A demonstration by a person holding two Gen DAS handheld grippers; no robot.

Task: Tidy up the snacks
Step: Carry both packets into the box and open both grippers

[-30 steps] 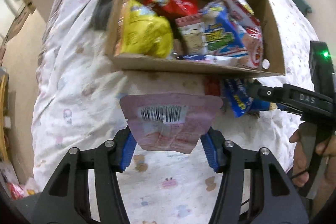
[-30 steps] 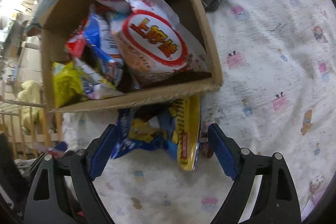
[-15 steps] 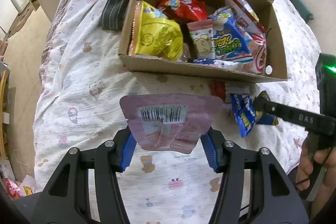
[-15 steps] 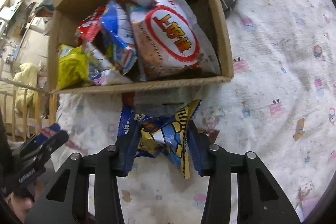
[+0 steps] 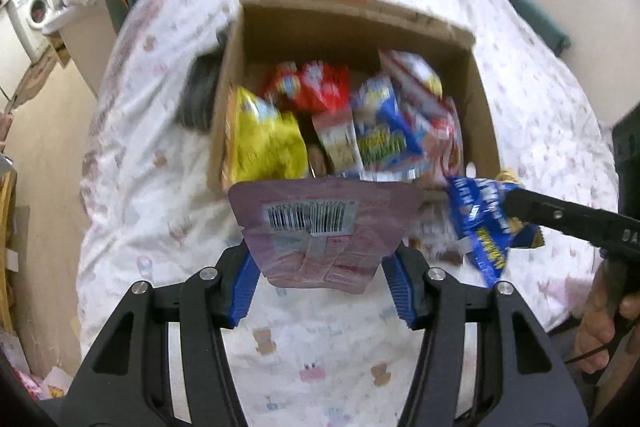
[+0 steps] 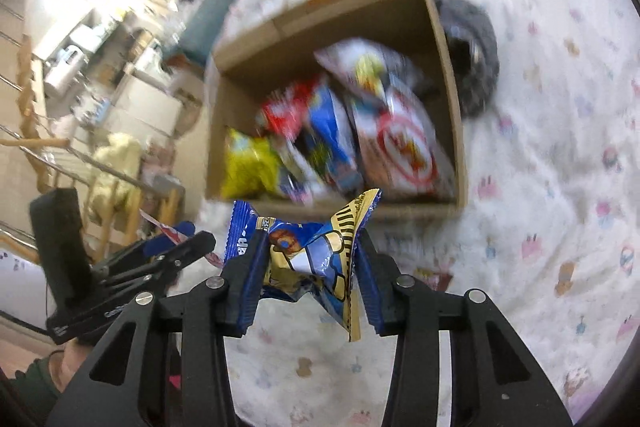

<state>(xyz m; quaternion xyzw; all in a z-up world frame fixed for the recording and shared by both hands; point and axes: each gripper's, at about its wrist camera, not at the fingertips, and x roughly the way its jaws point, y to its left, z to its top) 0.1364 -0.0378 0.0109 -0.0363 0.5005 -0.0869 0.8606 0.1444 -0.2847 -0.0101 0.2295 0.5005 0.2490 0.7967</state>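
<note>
Your left gripper (image 5: 320,267) clamps a pink barcode pouch (image 5: 320,231) at lower centre. Your right gripper (image 6: 308,271), jaws having just closed, pinches a crumpled blue and yellow snack bag (image 6: 316,255). Both hang before the snack-filled cardboard box (image 5: 480,107) on the patterned bedsheet (image 5: 160,147).

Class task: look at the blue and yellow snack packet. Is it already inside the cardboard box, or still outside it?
Outside. The blue and yellow snack packet is pinched and crumpled in the right gripper, in front of the cardboard box, not among its snacks.

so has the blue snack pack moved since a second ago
Yes. The blue snack pack was lying on the bedsheet below the cardboard box; now it's lifted off, pinched in the right tongs.
</note>
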